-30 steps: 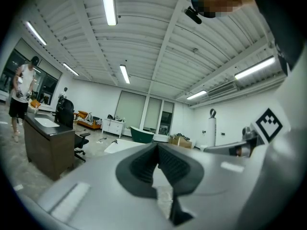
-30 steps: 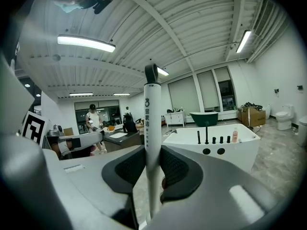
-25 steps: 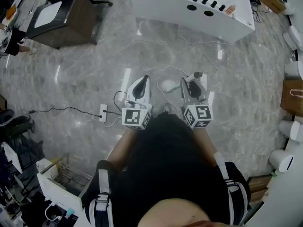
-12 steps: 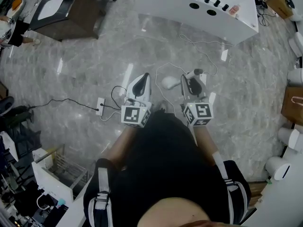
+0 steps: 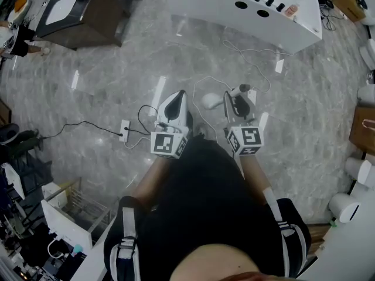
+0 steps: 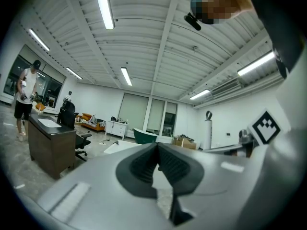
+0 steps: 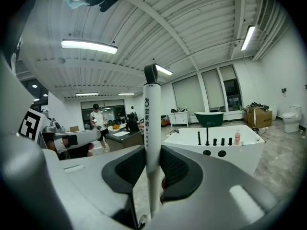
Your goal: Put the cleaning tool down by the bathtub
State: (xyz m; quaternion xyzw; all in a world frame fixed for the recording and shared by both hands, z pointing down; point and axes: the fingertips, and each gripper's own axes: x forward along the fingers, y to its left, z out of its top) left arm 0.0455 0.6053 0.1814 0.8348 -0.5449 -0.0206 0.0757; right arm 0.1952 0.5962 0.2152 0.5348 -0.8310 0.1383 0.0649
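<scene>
Jaws of the right gripper (image 7: pixel 152 169) clamp the white cleaning tool (image 7: pixel 152 114) upright, dark end up; left gripper (image 6: pixel 158 164) closed, empty.

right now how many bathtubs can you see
2: a white bathtub close ahead, and a green bathtub farther back near the windows. More may be hidden behind furniture.

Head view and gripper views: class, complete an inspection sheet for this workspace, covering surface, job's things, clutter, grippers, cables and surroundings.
Surface: grey marbled floor, glossy.
Job's things: white cleaning tool upright in right gripper; white bathtub ahead.
Clutter: pink bottle on bathtub rim.
Grippers: right gripper shut on cleaning tool; left gripper shut, empty.
Cables: black cable to power strip; white cable near bathtub.
Surroundings: dark desk, person beyond.
</scene>
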